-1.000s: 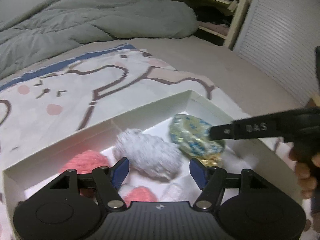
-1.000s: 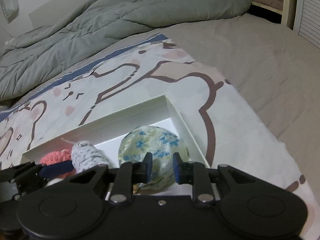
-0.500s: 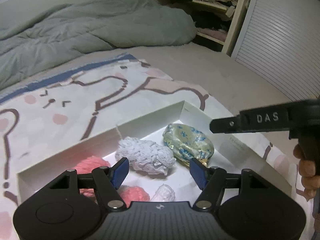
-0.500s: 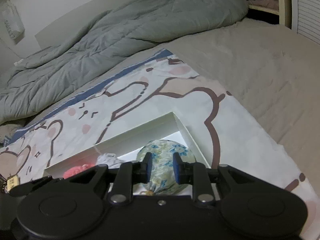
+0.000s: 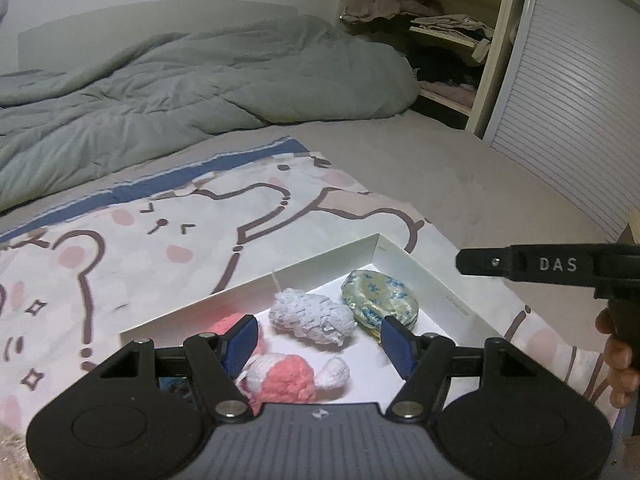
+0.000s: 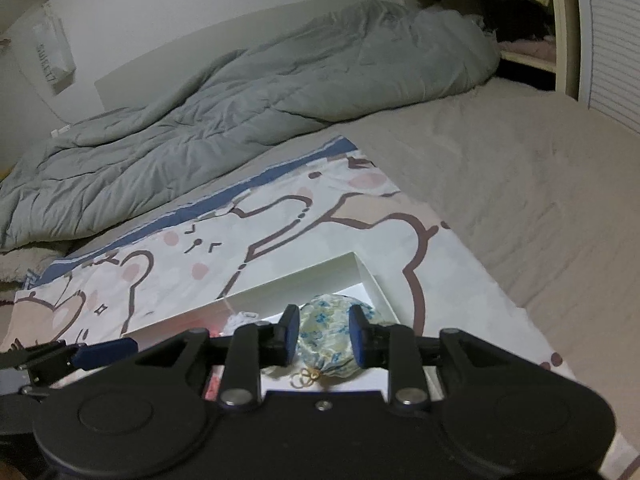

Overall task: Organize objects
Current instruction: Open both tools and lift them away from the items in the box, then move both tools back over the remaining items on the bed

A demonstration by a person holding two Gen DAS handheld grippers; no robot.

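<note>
A white box (image 5: 424, 276) lies on the bear-print blanket (image 5: 120, 264). Inside it are a floral pouch (image 5: 378, 306), a grey woolly bundle (image 5: 312, 318), a pink-and-white woolly toy (image 5: 288, 380) and pink yarn (image 5: 224, 326). My left gripper (image 5: 320, 342) hovers above the box, its jaws opening with nothing between them. My right gripper (image 6: 324, 334) hangs above the box's right side, its narrow jaws opening and empty. The floral pouch (image 6: 326, 344) shows behind them, lying in the box (image 6: 372, 280). The right gripper (image 5: 520, 266) enters the left wrist view from the right.
A rumpled grey duvet (image 5: 200, 92) covers the far half of the bed. Bare beige sheet (image 5: 460, 176) stretches to the right. Open shelves with clothes (image 5: 440, 40) and a slatted door (image 5: 572, 100) stand at the back right. A person's hand (image 5: 620, 360) grips the right gripper's handle.
Both grippers have risen and drawn back from the box, which now looks smaller and lower in both views. The right jaws stand a little wider.
</note>
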